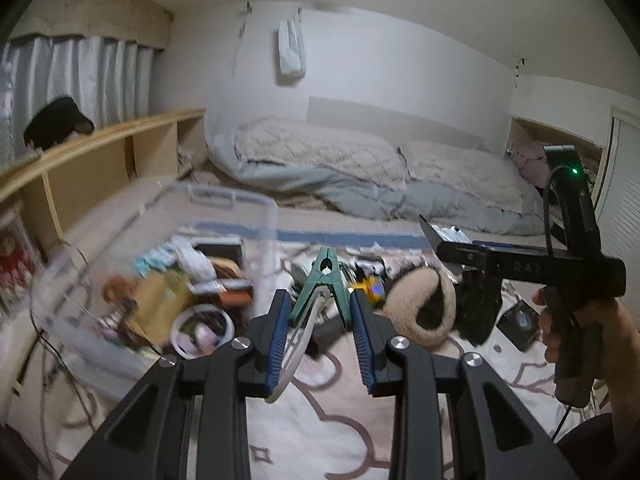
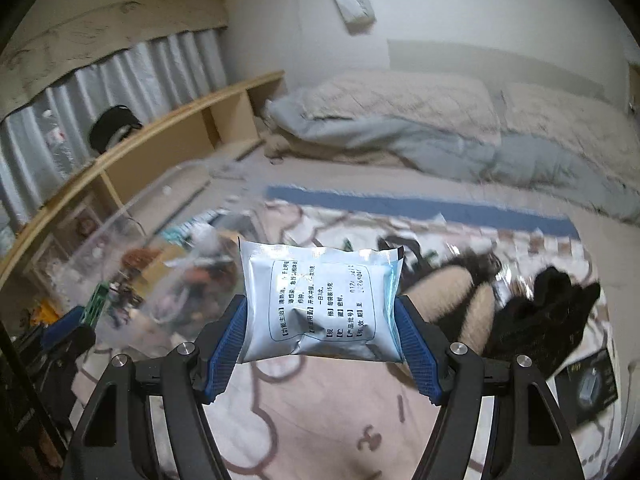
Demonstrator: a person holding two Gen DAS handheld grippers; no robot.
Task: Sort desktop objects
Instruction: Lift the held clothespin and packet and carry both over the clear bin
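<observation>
In the left wrist view, the left gripper (image 1: 320,316) has its blue pads clamped on the handles of a green spring clip (image 1: 325,280), whose nose points away. Only this view shows the clip in full. Just left stands a clear plastic bin (image 1: 256,216) full of blurred odds and ends. To the right, a person's hand (image 1: 576,320) holds the right gripper (image 1: 434,236), seen side-on.

The right wrist view shows what that one hides: the right gripper's pads, set wide, are clamped on the two side edges of a pale blue foil sachet (image 2: 320,304) printed with black text, held above a pink-patterned blanket (image 2: 320,420).

Farther off, both views show furry beige earmuffs (image 2: 444,300) and a black cloth (image 2: 548,308) lying on the blanket. Beyond are rumpled grey bedding (image 1: 360,168), a wooden shelf (image 1: 100,148) and curtains (image 1: 80,76).
</observation>
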